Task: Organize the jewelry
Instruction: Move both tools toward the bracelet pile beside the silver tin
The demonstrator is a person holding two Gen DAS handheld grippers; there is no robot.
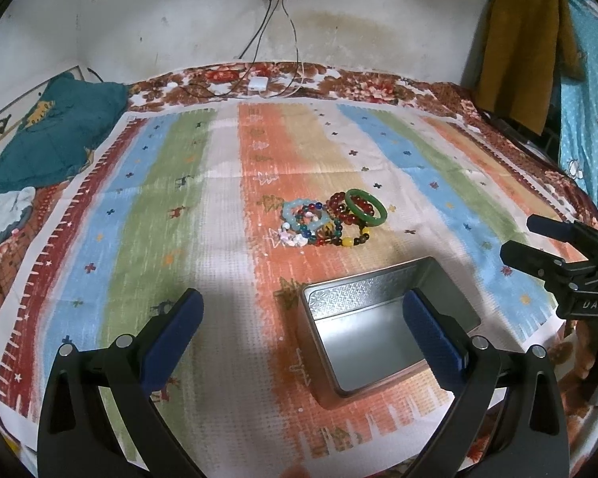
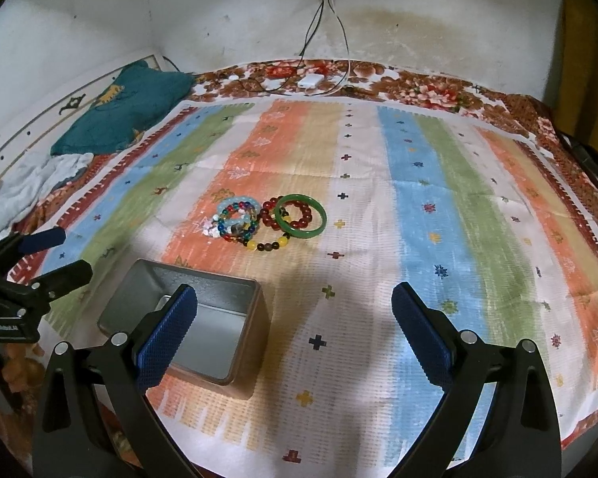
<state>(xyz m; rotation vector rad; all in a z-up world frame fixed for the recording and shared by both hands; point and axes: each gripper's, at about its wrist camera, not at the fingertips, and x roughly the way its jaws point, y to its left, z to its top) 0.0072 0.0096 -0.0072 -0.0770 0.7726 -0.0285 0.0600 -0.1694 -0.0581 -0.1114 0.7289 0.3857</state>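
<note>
A pile of bracelets lies on the striped cloth: a green bangle (image 1: 366,206) (image 2: 301,215), a dark red bead bracelet (image 1: 341,209) (image 2: 289,215), a pale blue bead bracelet (image 1: 305,215) (image 2: 235,209) and multicoloured bead strands (image 1: 331,237) (image 2: 259,239). An open, empty metal tin (image 1: 386,326) (image 2: 191,318) sits nearer than the pile. My left gripper (image 1: 303,318) is open and empty, its right finger over the tin. My right gripper (image 2: 295,318) is open and empty, its left finger over the tin. Each gripper shows at the edge of the other's view, the right one (image 1: 538,247) and the left one (image 2: 56,255).
The striped cloth (image 1: 179,239) (image 2: 438,239) covers a floral bedspread (image 1: 358,83). A teal pillow (image 1: 56,135) (image 2: 127,111) and crumpled clothes (image 2: 32,183) lie at the left. A white charger with cables (image 1: 258,83) (image 2: 311,79) lies at the far edge by the wall. Hanging clothes (image 1: 526,51) are at the right.
</note>
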